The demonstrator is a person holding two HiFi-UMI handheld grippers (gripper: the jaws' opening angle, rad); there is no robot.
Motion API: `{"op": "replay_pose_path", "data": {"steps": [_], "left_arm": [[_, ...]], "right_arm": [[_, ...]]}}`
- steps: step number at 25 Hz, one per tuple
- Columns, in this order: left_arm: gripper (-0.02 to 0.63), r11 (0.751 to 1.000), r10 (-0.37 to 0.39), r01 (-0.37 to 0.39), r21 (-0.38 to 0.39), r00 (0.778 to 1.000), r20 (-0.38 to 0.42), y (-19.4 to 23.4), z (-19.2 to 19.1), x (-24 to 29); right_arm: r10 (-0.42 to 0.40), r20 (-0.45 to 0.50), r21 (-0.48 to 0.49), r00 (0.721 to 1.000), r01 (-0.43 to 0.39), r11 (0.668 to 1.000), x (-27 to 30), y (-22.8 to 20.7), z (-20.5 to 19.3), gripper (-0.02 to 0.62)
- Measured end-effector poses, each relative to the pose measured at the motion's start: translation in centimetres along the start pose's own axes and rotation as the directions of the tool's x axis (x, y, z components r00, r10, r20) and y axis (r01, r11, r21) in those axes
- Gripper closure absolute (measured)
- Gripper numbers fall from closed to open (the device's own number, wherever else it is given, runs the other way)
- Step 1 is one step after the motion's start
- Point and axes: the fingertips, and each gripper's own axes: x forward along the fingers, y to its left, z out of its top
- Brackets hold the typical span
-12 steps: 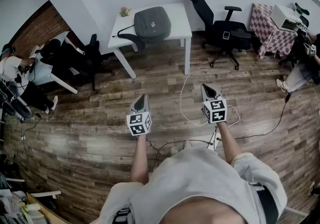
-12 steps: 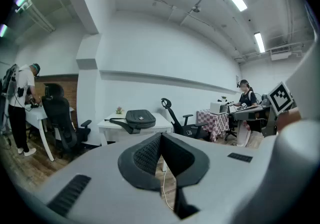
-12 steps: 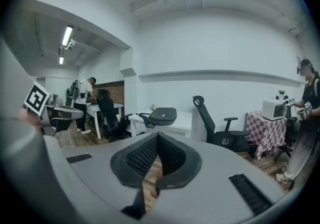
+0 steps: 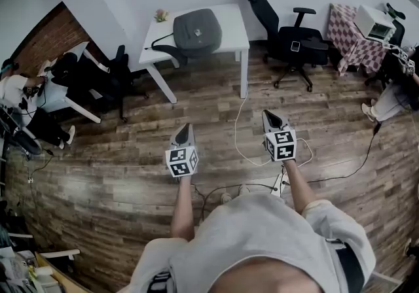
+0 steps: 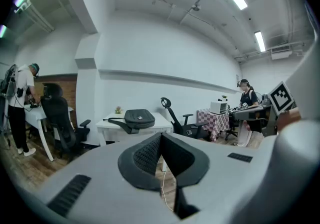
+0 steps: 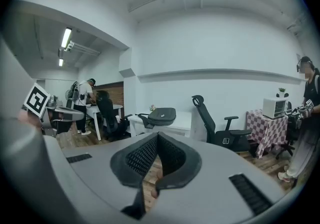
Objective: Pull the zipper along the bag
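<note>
A dark grey bag (image 4: 197,29) lies flat on a white table (image 4: 234,31) across the room, its strap hanging off the left side. It also shows as the bag (image 5: 139,117) in the left gripper view and as the bag (image 6: 162,115) in the right gripper view. My left gripper (image 4: 185,131) and right gripper (image 4: 271,117) hang over the wooden floor, well short of the table. Both are shut with nothing between their pads, the left gripper (image 5: 161,137) and the right gripper (image 6: 157,137) alike.
A black office chair (image 4: 288,36) stands right of the table. A white cable (image 4: 239,129) runs across the floor between the grippers. A checkered-cloth table (image 4: 357,40) with an appliance sits far right, beside a person (image 4: 394,92). Another person (image 4: 16,89) stands at a desk far left.
The view has crept slightly toward the table; both grippers keep their places and stay shut.
</note>
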Motion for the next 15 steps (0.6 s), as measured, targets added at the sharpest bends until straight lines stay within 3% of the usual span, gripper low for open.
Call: {"op": "replay_pose_path", "data": {"steps": [15], "left_arm": [[0.580,1.000,0.027,-0.027,0.005,0.999,-0.036,-1.6,-0.5,4.3]], "right_arm": [[0.063,-0.045,0.003,0.997,-0.063,0.998,3.5,-3.2,-1.8,0.581]]}}
